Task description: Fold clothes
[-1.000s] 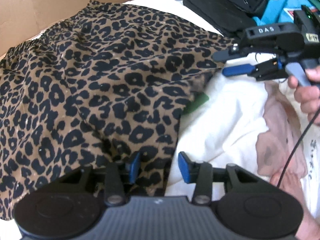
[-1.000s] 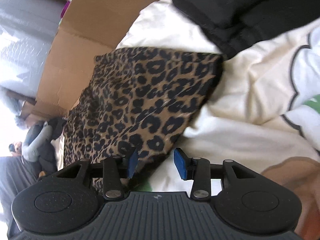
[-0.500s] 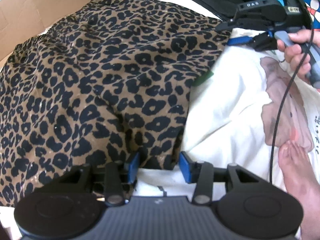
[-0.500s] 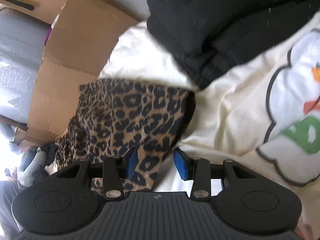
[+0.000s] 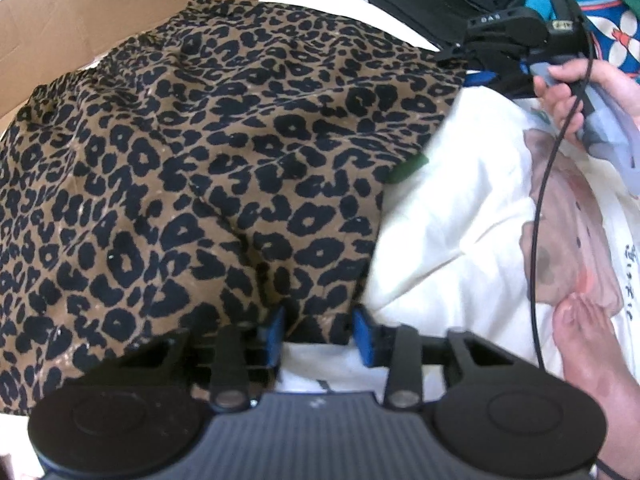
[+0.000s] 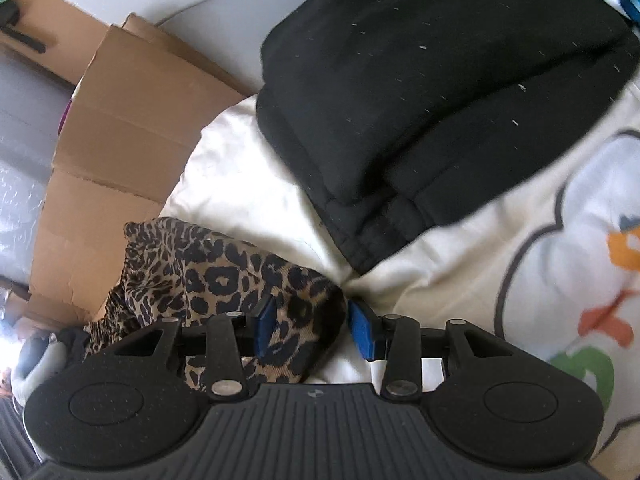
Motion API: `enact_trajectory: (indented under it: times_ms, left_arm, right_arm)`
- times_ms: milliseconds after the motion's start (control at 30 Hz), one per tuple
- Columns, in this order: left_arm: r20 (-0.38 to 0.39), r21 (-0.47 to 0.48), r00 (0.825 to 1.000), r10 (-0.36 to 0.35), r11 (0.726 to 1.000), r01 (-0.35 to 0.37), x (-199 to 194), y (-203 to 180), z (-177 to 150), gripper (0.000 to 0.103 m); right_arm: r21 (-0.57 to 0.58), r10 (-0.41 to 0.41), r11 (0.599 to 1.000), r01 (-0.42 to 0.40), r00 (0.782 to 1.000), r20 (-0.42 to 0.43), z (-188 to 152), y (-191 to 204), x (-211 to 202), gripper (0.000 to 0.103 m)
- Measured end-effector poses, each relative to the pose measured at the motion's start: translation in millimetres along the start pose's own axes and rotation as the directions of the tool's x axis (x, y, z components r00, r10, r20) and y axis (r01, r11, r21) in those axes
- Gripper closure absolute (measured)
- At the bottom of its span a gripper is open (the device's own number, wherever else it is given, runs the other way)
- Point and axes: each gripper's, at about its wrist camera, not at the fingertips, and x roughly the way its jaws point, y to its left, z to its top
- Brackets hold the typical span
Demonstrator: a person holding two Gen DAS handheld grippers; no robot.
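A leopard-print garment (image 5: 208,168) lies spread on the white printed bedding (image 5: 460,216). My left gripper (image 5: 320,336) is open at the garment's near right corner, with the hem lying between its blue pads (image 5: 274,334). In the same view the right gripper (image 5: 476,74), held by a hand (image 5: 572,80), sits at the far right corner. The right wrist view shows that gripper (image 6: 314,328) open, with the bunched corner of the leopard garment (image 6: 224,276) between its fingers.
Folded black clothes (image 6: 420,100) lie just beyond the garment's far corner. A cardboard box (image 6: 120,160) stands along the far left side. A bare foot (image 5: 580,340) rests on the bedding at the right, and a black cable (image 5: 540,208) hangs from the right gripper.
The left gripper has drawn back to the garment's near hem. The right gripper has slid in over the far corner, which now sits between its fingers. Both stay open.
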Motion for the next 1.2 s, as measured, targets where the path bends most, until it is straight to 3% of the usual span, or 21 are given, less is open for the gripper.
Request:
enact_trajectory:
  times_ms: [67,100,333,667,833,900,933,1200]
  left_arm:
    - [0.005,-0.009,1.000,-0.011,1.000,0.011,-2,3,0,0.092]
    - [0.007,-0.013,1.000,-0.017,1.000,0.017,-3,4,0,0.096]
    - [0.037,-0.011,0.997,-0.075,0.997,0.075,-24,18,-9,0.099]
    - [0.031,0.006,0.992,-0.119,0.993,0.119,-21,15,-14,0.099]
    - [-0.004,-0.057,0.991,-0.132,0.990,0.131,-29,21,-7,0.090]
    - [0.000,-0.087,0.992,-0.126,0.988,0.126,-35,24,-5,0.088]
    - [0.002,-0.101,0.992,-0.122,0.987,0.122,-38,26,-5,0.086]
    - [0.025,-0.212,0.998,-0.063,0.975,0.067,-55,44,-10,0.084]
  right_arm:
    - [-0.014,0.001,1.000,-0.001,1.000,-0.002,2,0,-1,0.095]
    - [-0.019,0.003,1.000,-0.003,1.000,-0.003,3,-1,-2,0.097]
    - [-0.096,0.015,0.995,-0.010,0.999,0.050,12,17,-15,0.100]
    - [-0.145,-0.065,0.987,0.073,0.996,0.055,14,21,-6,0.100]
    - [-0.125,-0.107,0.986,0.113,0.993,0.048,12,20,-11,0.089]
    - [-0.130,-0.128,0.982,0.134,0.990,0.053,11,22,-18,0.071]
    - [-0.135,-0.133,0.981,0.140,0.989,0.058,11,22,-22,0.067]
    - [-0.176,-0.100,0.978,0.109,0.993,0.057,-1,33,-48,0.066]
